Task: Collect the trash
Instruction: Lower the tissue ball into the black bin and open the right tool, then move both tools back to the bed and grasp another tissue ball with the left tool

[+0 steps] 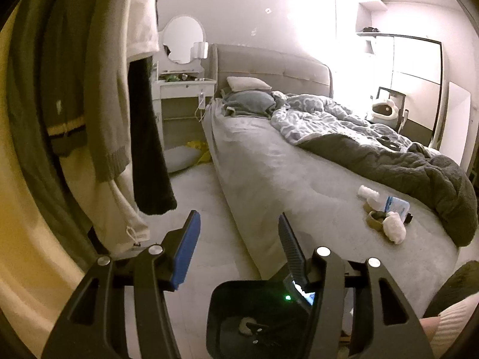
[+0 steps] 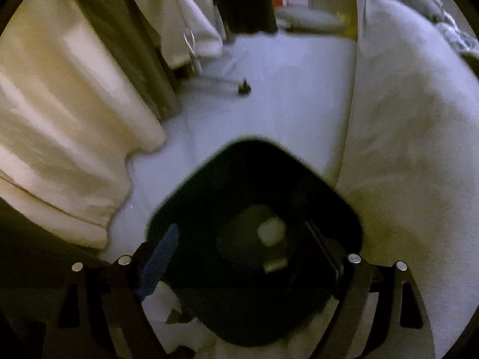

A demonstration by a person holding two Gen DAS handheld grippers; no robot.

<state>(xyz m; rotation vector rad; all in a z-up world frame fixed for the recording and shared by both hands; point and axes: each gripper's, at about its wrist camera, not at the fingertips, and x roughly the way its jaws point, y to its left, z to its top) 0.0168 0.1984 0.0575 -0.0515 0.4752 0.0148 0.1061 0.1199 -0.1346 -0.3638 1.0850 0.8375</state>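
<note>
Bedroom floor beside the bed (image 1: pixel 269 161): a black bin (image 2: pixel 254 239) sits under the right tongs (image 2: pixel 239 257), jaws wide and empty, something pale, probably tissue, already inside. Left tongs (image 1: pixel 239 239) hang half-open, empty. Next: the trash pile (image 1: pixel 386 212) on the bed; hanging clothes (image 1: pixel 98 104) crowd the bin.

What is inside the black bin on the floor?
In the black bin, a pale crumpled piece and a smaller scrap lie at the bottom. The dark corners cannot be made out.
</note>
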